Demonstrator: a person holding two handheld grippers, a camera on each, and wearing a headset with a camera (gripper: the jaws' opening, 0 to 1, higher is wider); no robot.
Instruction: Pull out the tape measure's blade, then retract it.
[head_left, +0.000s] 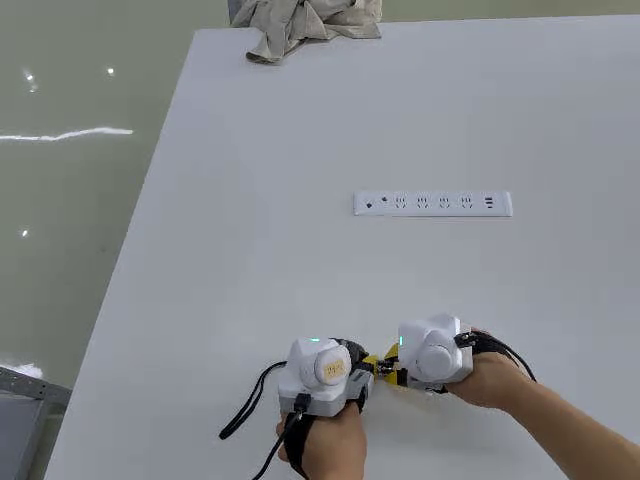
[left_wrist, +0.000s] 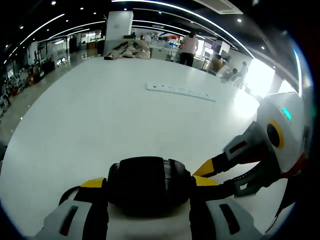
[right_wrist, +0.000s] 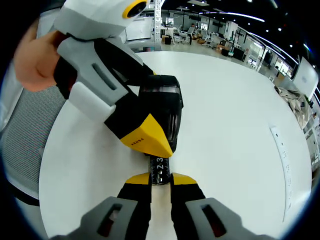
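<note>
The black tape measure (left_wrist: 150, 172) sits between the yellow fingertips (left_wrist: 93, 183) of my left gripper (left_wrist: 149, 186), which is shut on its case. In the right gripper view the case (right_wrist: 162, 102) lies just ahead, and a short stretch of blade (right_wrist: 159, 169) marked 23 sticks out of it. My right gripper (right_wrist: 161, 180) is shut on that blade end. In the head view the left gripper (head_left: 358, 362) and the right gripper (head_left: 390, 372) meet tip to tip near the table's front edge, with the tape measure (head_left: 352, 352) between them.
A white power strip (head_left: 432, 204) lies mid-table, well beyond the grippers. A crumpled cloth (head_left: 310, 25) rests at the far edge. The white table (head_left: 250, 230) ends at its left edge over a glossy floor. A black strap (head_left: 245, 405) trails left of the left gripper.
</note>
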